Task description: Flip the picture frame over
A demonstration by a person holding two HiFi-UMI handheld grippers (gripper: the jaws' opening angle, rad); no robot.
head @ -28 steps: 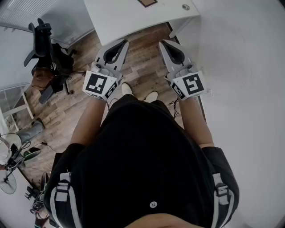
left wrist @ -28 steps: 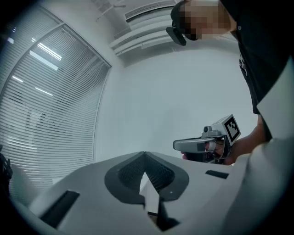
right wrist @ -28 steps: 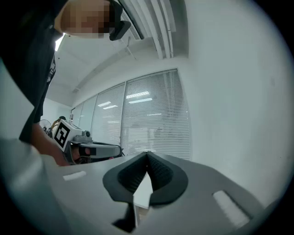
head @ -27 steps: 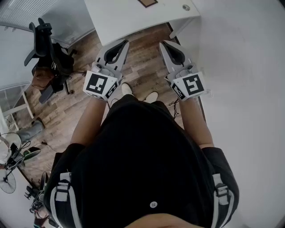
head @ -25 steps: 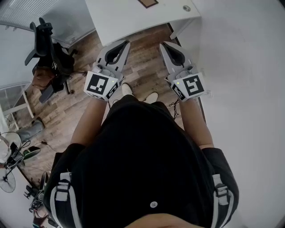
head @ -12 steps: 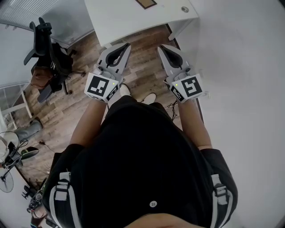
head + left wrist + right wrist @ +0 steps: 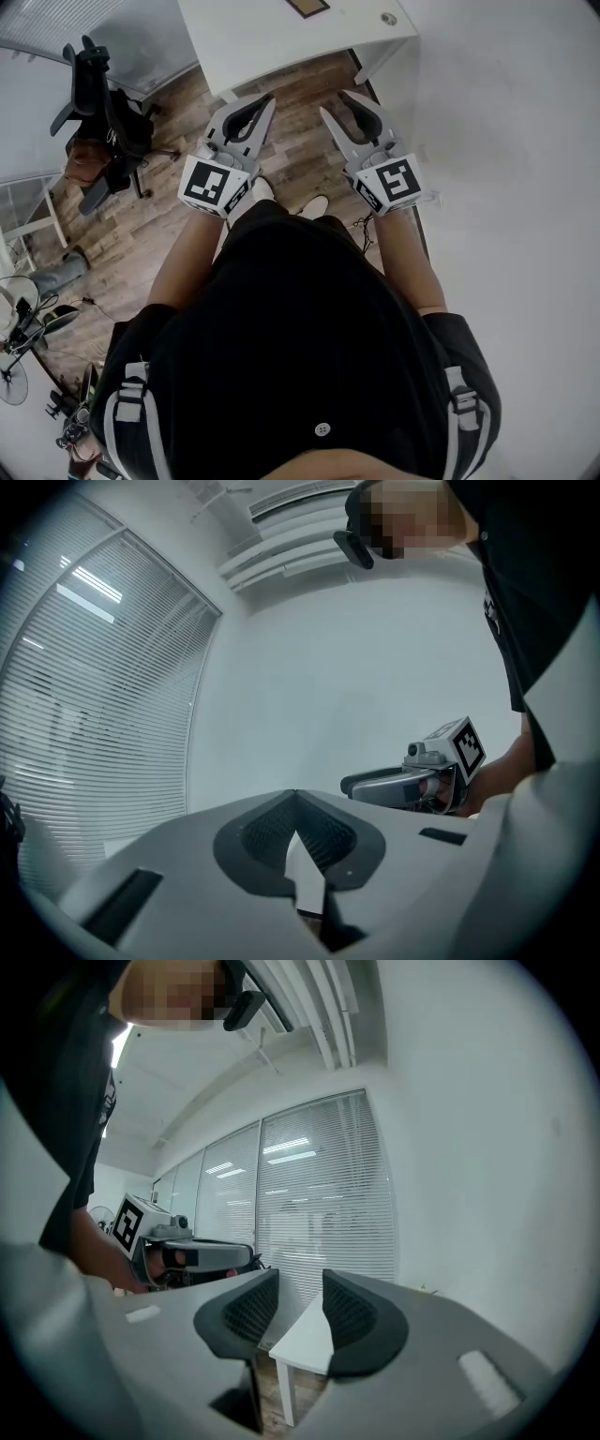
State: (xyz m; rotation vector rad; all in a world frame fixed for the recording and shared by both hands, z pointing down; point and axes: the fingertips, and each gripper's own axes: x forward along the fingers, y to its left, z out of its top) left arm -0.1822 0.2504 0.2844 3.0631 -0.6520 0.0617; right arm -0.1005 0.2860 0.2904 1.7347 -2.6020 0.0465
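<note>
– Jaws on the right hand-held gripper (image 7: pixel 337 101) have just been opening; a second ago they were together. From the head view they are now standing apart with nothing between them, over the wooden floor (image 7: pixel 291 159).
– And the left hand-held gripper (image 7: pixel 266 97)?
– Clenched and empty. The picture frame (image 7: pixel 307 6) is lying flat on the white surface (image 7: pixel 272 42), at its far side, well apart from both.
– Left gripper view?
– The tips are meeting, with only wall (image 7: pixel 309 686) beyond them. No frame is showing.
– Right gripper view?
– Released, the gap is looking onto a corner of the surface (image 7: pixel 309 1340). The frame is out of sight there too.
– How is it going to handle?
– I'm judging it light and stiff, possibly glazed, so fragile. Lying flat, it is offering only its rim, so pinching one edge across the border looks best.
</note>
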